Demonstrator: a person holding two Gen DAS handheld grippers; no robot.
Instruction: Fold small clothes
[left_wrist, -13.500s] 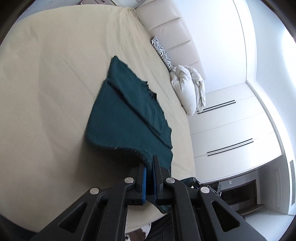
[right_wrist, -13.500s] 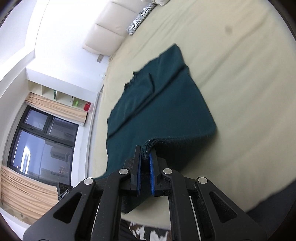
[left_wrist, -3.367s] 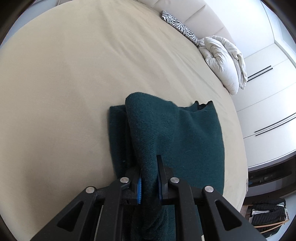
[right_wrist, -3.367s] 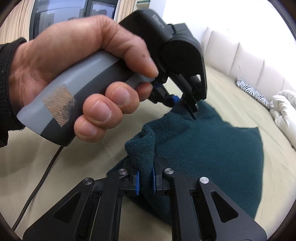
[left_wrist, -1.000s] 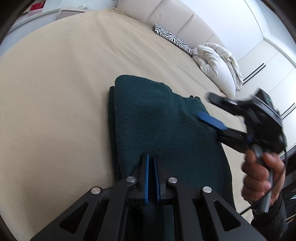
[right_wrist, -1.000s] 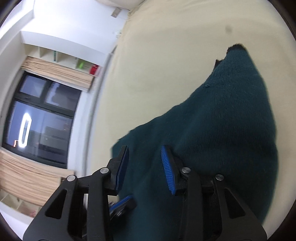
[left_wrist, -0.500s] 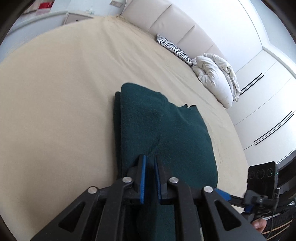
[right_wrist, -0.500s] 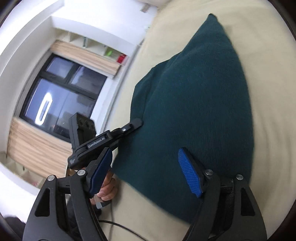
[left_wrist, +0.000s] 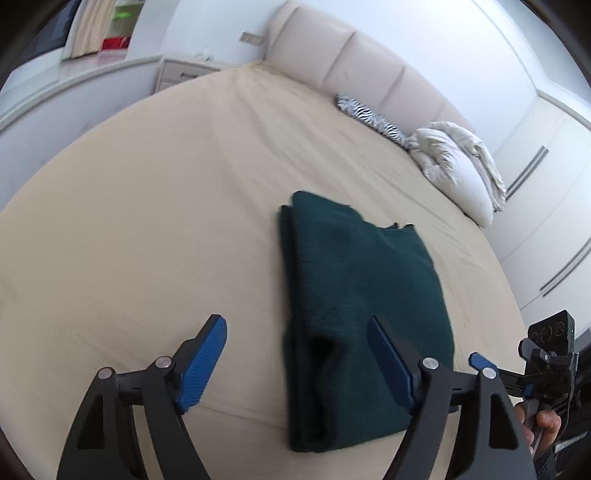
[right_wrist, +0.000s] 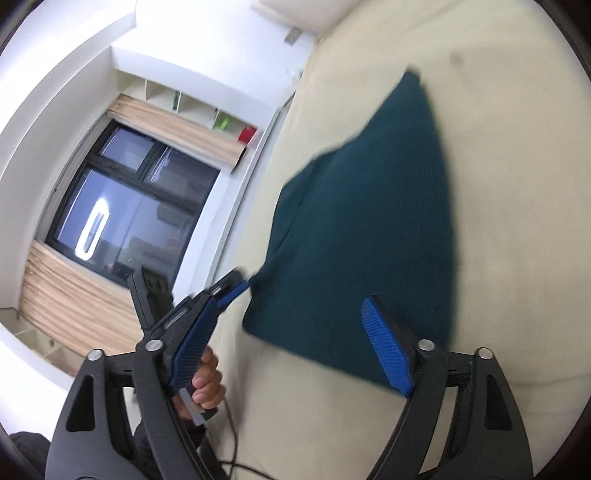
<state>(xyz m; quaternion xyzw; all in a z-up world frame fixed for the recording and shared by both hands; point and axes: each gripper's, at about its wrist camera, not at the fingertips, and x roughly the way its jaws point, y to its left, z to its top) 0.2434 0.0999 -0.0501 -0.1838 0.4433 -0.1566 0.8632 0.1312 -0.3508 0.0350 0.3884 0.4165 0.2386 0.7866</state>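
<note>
One garment is all that shows, a dark green knitted sweater (left_wrist: 354, 291), and it lies on the beige bed sheet (left_wrist: 147, 221) as a compact, roughly rectangular stack. In the left wrist view several layers are stacked along its left edge, and a small notch of fabric, perhaps the neckline, peeks out at the far edge. The near left corner bulges a little where the layers have not settled flat; otherwise the top surface looks smooth.

The left gripper (left_wrist: 295, 363) has its jaws spread wide with nothing between the blue pads, hanging just above the near end of the sweater. The right gripper (right_wrist: 291, 350) is likewise wide apart and empty, near the sweater's (right_wrist: 373, 229) near corner; the other handheld gripper and the hand holding it appear at the left of that view, beside the bundle's edge.

Judging by this, the folding of this piece is essentially done: the cloth is released, doubled over on itself and resting unaided. What may remain is a light press or tug to flatten the puffed near corner and square the layered edge. No other small clothes are visible; only a zebra-print pillow (left_wrist: 369, 114) and a white crumpled duvet (left_wrist: 458, 166) sit by the headboard, well apart from the sweater, so I cannot tell whether more pieces wait
</note>
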